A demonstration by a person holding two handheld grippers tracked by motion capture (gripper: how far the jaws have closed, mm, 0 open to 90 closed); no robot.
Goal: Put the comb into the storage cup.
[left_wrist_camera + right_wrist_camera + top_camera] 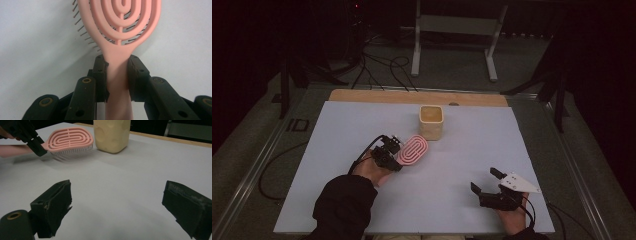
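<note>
Worktop [337, 200] covered by a pale sheet, seen from above, with a strip of bare wood along its far edge. Left of centre, the person's left hand [371, 171], in a dark sleeve [343, 207], carries the left gripper [393, 152]. Its jaws are clamped on the handle of a pink hairbrush [413, 150]: in the left gripper view the two black pads press against either side of the handle just below the head [120, 30], which has an open pattern of nested oval ribs. Thin bristles show along the head's left edge in that view. In the right gripper view the hairbrush [70, 138] lies roughly level with its bristles pointing down at the sheet; whether the bristle tips touch the sheet cannot be told.

Just beyond the tip of the brush head stands a cream cup [431, 121], upright and square-mouthed, near the far edge of the sheet; the brush and the cup sit close together, and contact between them cannot be told.

Toward the near right corner, the right hand [512, 217] holds the right gripper [484, 181] low over the sheet, well apart from brush and cup. Its jaws stand wide apart with nothing between them.
</note>
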